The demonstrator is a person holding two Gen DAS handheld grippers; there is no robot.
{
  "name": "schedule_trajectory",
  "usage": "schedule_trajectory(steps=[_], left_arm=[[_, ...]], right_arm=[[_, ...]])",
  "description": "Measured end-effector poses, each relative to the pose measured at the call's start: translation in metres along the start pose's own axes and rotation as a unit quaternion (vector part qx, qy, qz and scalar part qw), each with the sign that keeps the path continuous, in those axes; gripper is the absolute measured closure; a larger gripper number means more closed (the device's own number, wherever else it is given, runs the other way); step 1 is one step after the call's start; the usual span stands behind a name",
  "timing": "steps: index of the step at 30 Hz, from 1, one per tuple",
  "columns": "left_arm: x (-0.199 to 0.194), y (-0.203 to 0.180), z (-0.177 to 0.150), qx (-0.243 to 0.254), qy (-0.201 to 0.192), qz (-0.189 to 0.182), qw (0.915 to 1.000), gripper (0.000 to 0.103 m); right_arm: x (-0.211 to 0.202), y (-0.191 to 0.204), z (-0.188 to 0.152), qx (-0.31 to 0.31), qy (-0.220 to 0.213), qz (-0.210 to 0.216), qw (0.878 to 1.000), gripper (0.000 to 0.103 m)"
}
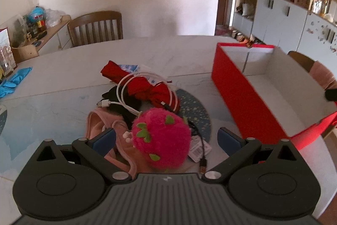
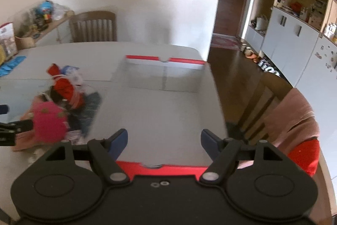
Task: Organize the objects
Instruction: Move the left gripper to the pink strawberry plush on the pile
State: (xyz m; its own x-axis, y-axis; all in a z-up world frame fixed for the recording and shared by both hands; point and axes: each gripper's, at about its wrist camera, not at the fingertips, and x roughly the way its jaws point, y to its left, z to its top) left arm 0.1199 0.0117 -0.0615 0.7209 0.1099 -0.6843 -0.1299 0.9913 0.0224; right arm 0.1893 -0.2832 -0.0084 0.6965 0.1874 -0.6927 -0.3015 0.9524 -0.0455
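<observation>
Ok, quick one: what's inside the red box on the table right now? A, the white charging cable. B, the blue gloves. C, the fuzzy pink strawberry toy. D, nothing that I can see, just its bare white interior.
D: the red box shows only its bare white interior in both views, while the strawberry toy, white cable and blue gloves all lie outside it on the table.

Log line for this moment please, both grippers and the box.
left gripper: open, around pink strawberry plush | right gripper: open, empty, over red box | box: empty | pile: on table
</observation>
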Motion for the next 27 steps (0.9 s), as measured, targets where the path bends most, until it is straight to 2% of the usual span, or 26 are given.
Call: schedule_trajectory(steps=[11, 21, 25, 27], left_arm=[[0.054, 0.004, 0.0, 0.008, 0.045, 0.045, 0.9979, 0.0], [0.072, 0.002, 0.002, 0.009, 0.062, 0.06, 0.9962, 0.0], [0.076, 0.0, 0.003, -0.001, 0.069, 0.058, 0.9959, 0.0], [0.078, -0.002, 0.003, -0.007, 0.069, 0.057, 0.9959, 0.0]], right_arm=[[0.061, -0.056, 0.014, 0.01, 0.042, -0.036, 0.998, 0.027], [0.103, -0.08, 0.02, 0.012, 0.084, -0.023, 0.996, 0.03], [0.115, -0.079, 0.022, -0.003, 0.098, -0.013, 0.995, 0.051], [0.12, -0.079, 0.022, -0.002, 0.102, -0.014, 0.995, 0.053]])
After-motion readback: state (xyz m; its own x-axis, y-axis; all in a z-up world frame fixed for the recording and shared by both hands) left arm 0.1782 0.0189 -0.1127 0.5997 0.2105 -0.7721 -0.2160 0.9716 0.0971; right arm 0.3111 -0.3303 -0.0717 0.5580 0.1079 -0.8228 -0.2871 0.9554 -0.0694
